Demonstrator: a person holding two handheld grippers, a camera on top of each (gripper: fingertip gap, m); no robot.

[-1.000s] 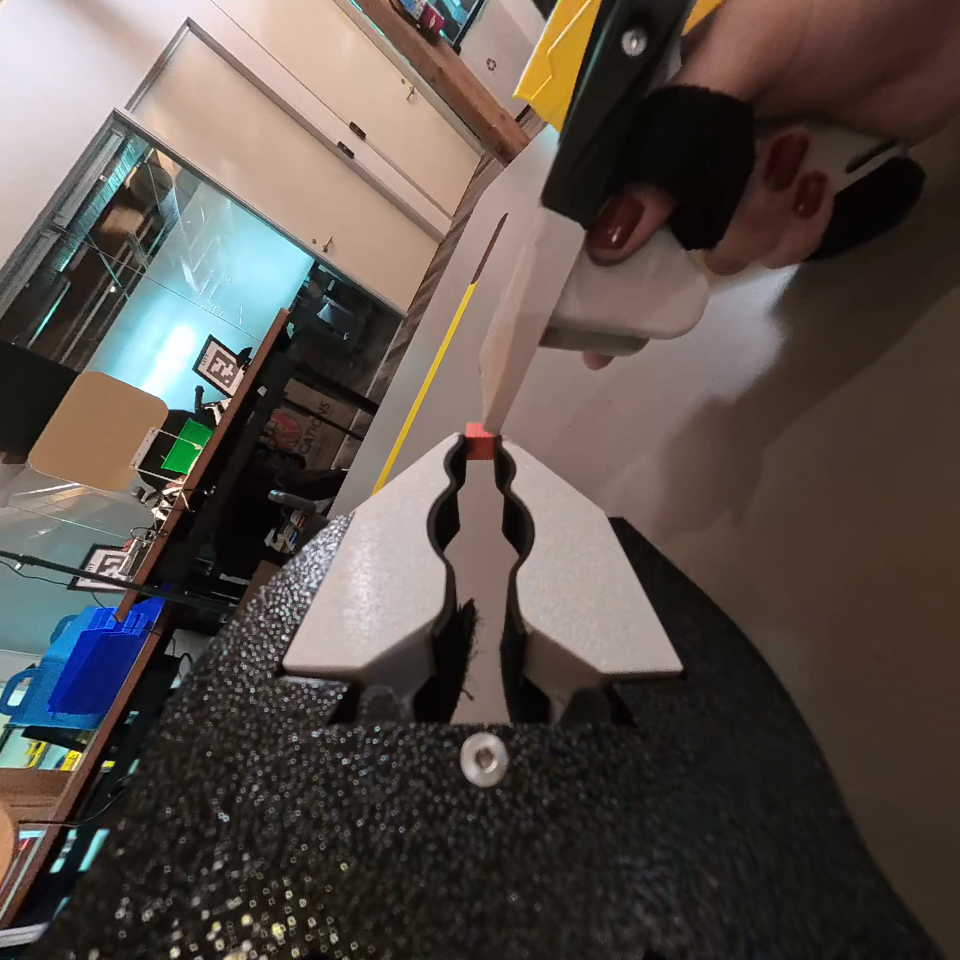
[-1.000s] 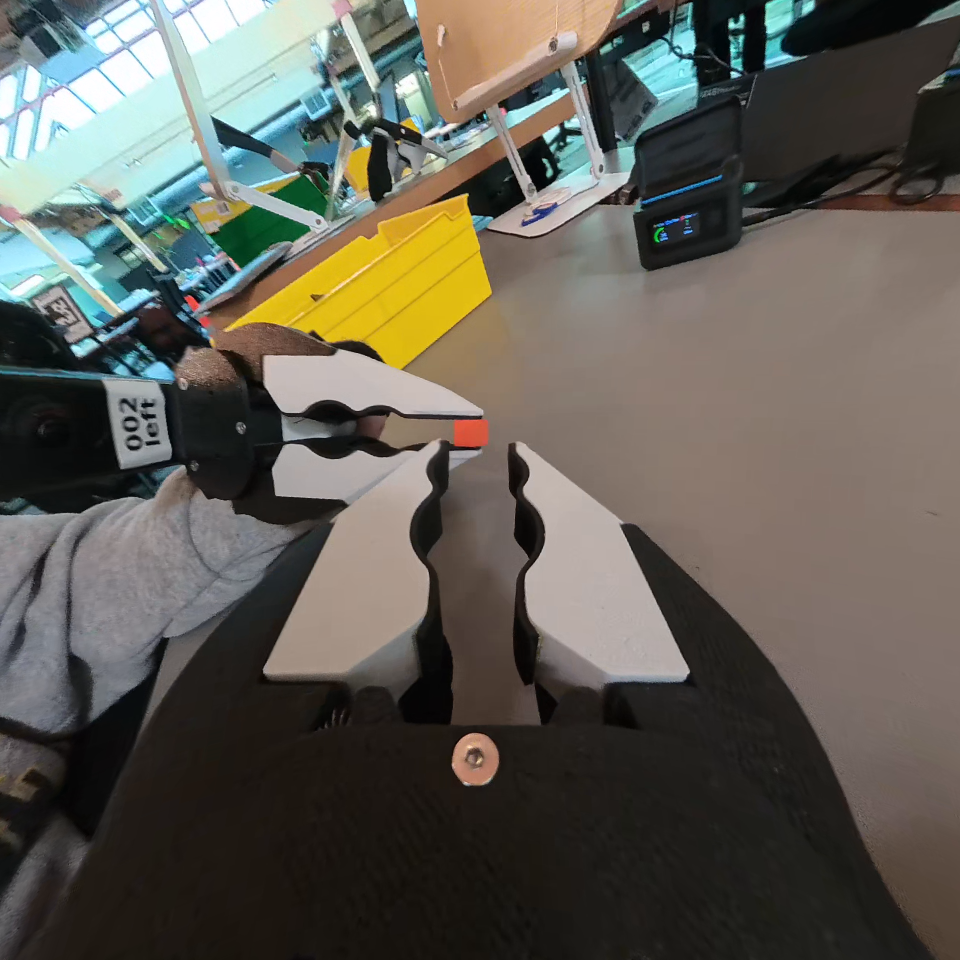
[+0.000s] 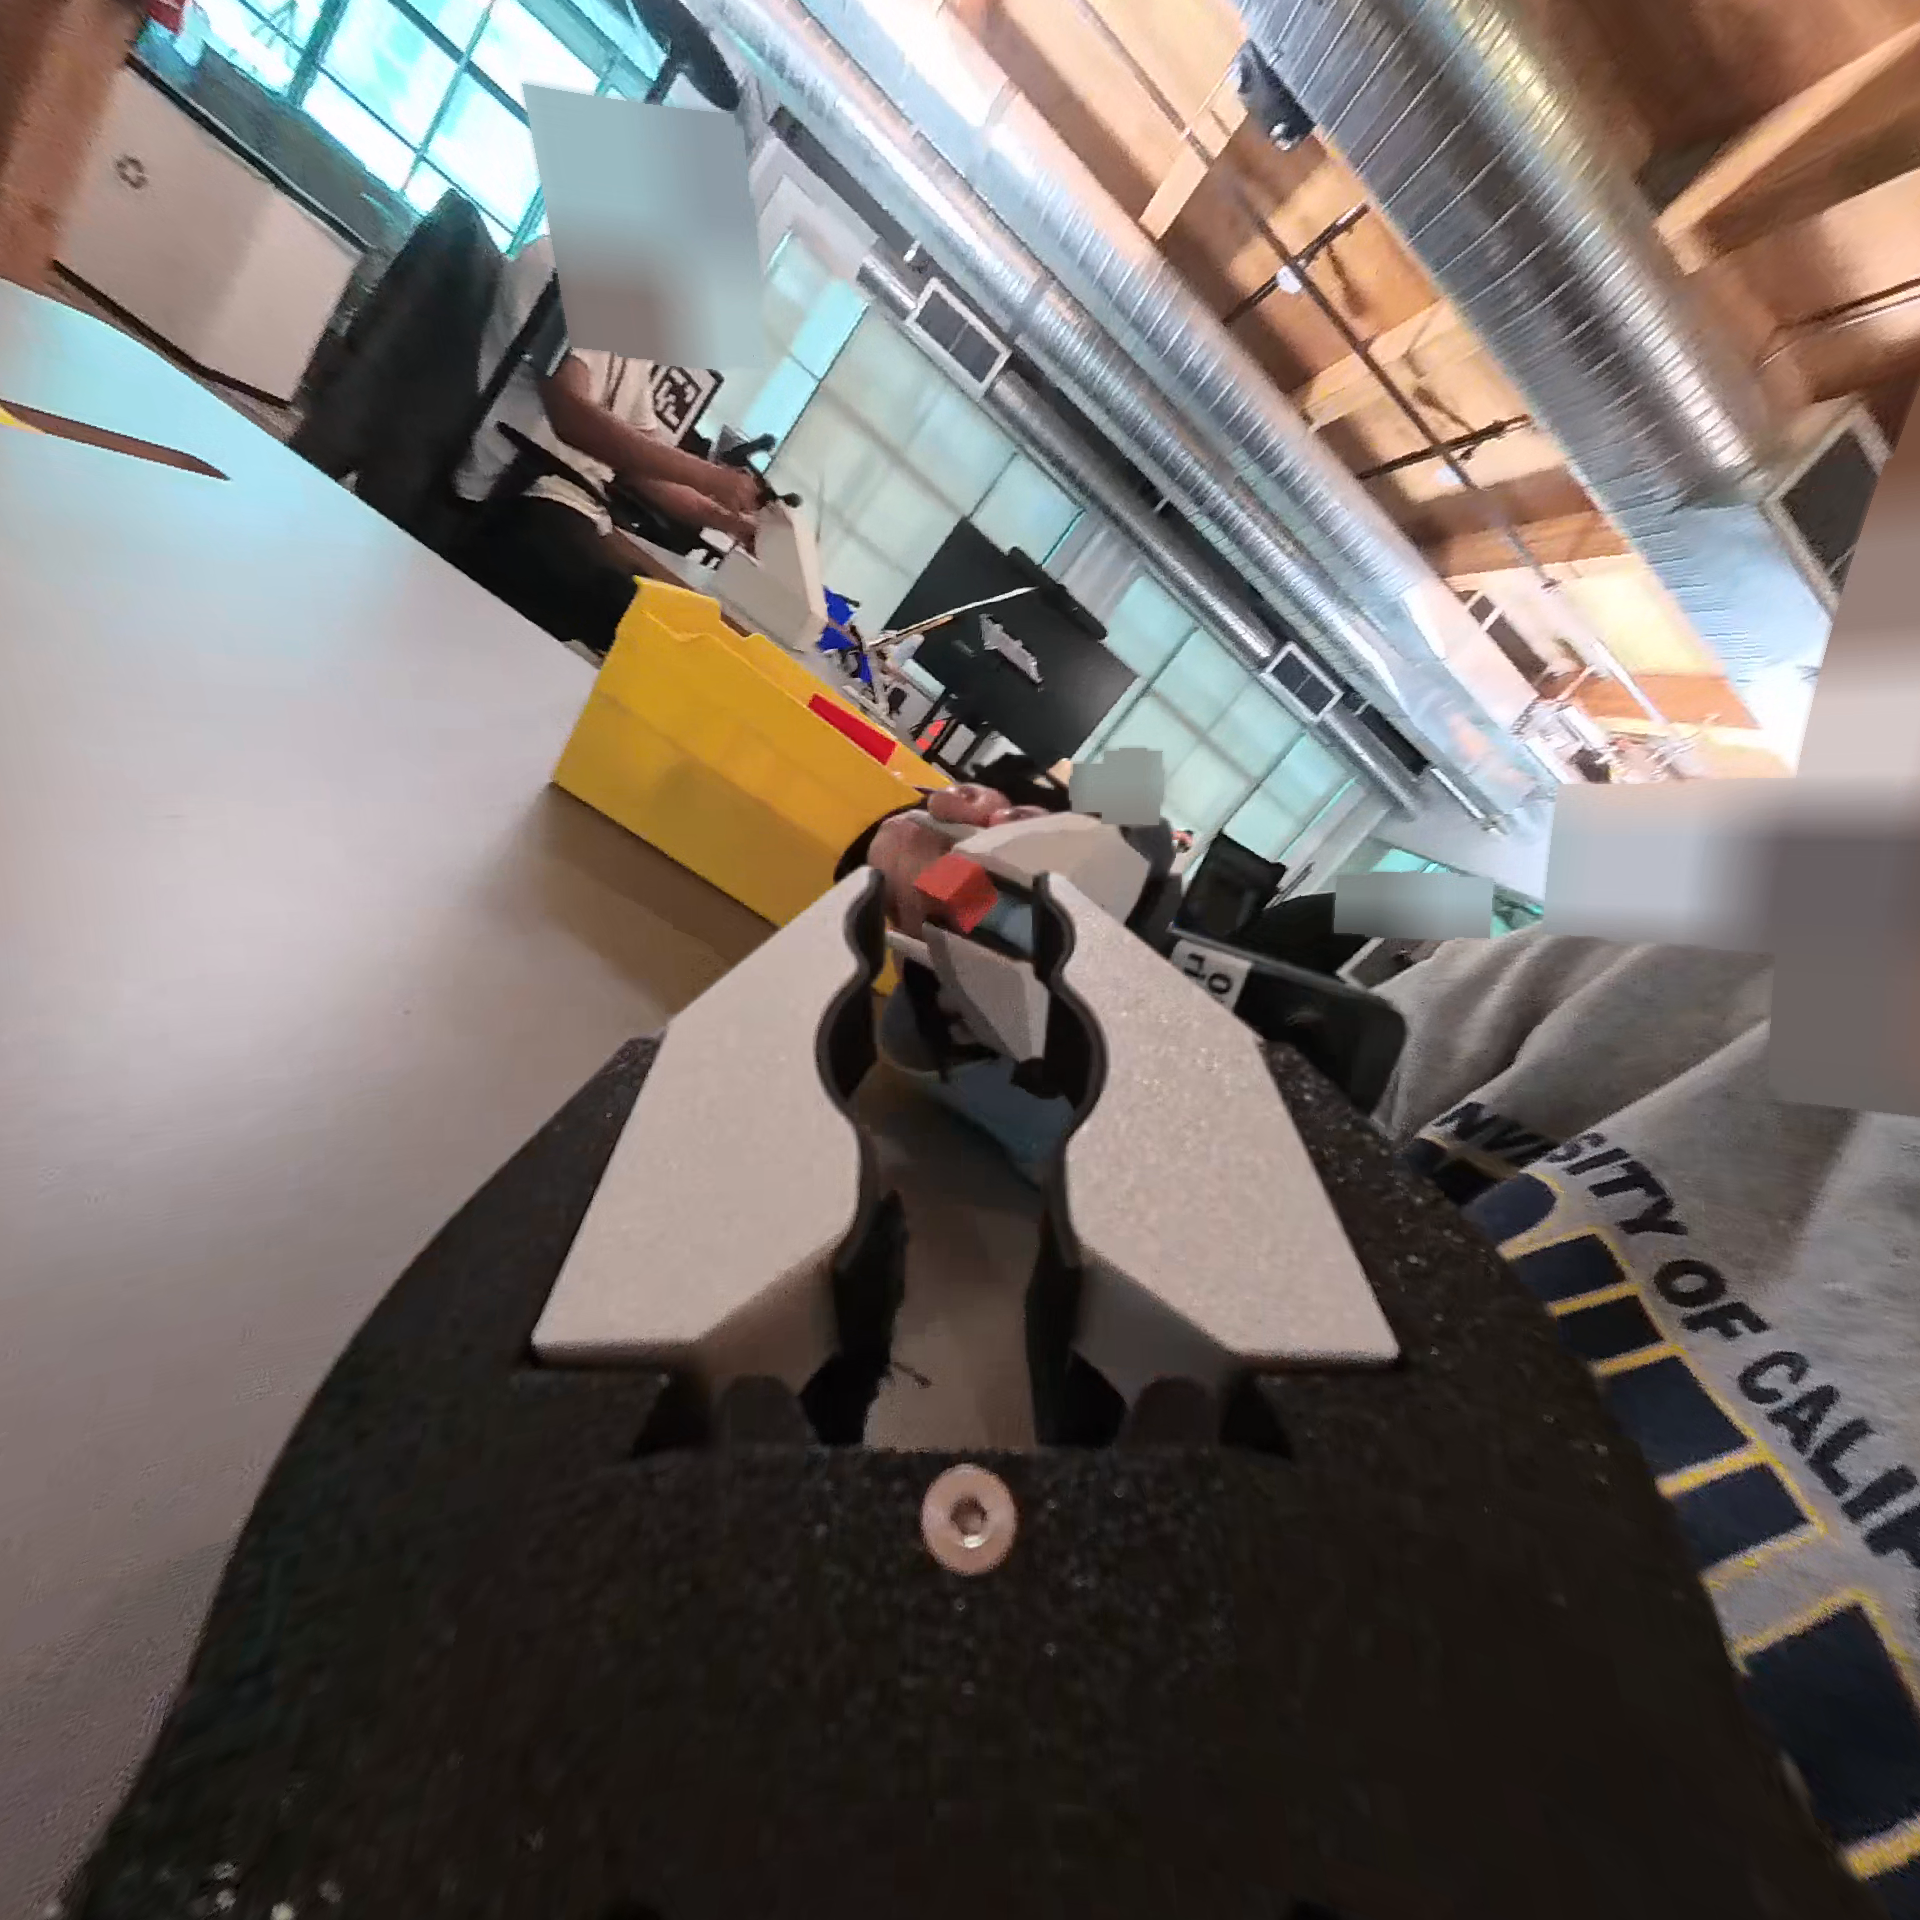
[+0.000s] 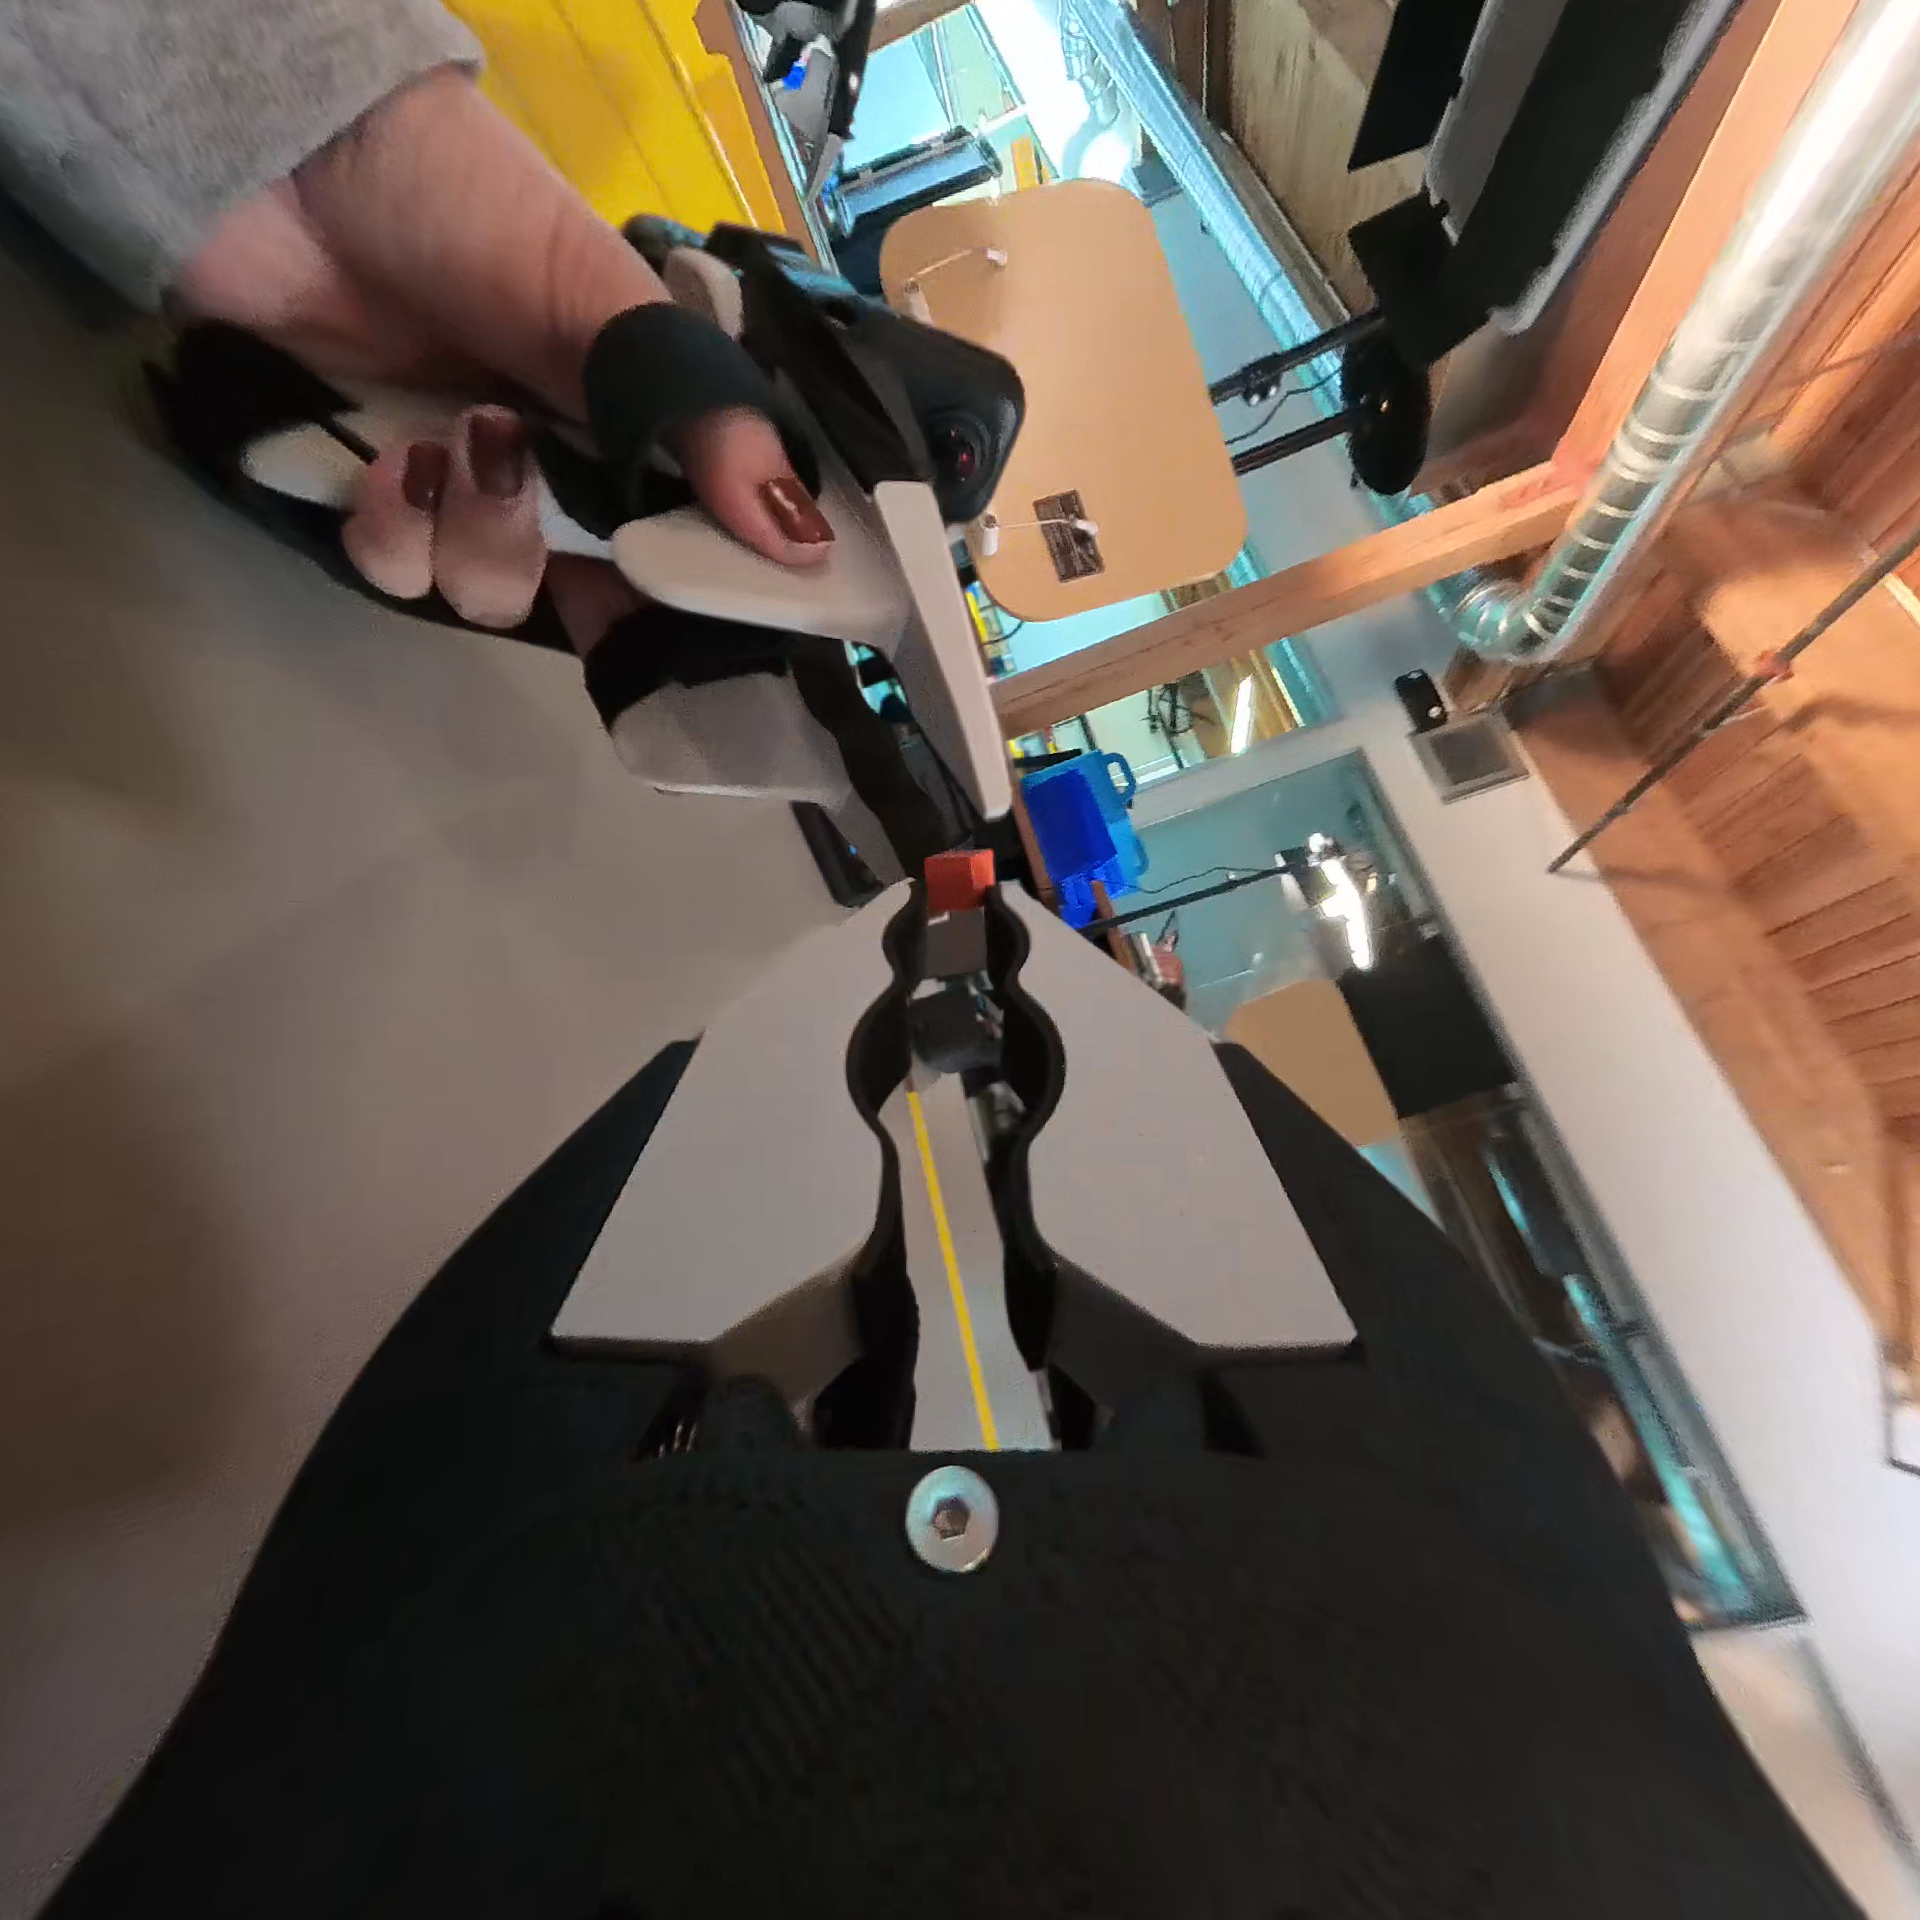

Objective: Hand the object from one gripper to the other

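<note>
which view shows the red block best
The right wrist view: the red block sits sharp and central, pinched at the right gripper tips. In the left wrist view it is partly hidden behind the open left gripper.

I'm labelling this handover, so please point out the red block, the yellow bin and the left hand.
red block (image 4: pixel 956 883), right wrist view, its near face.
yellow bin (image 3: pixel 727 779), left wrist view, its side wall.
left hand (image 4: pixel 447 301), right wrist view, its back.
</note>
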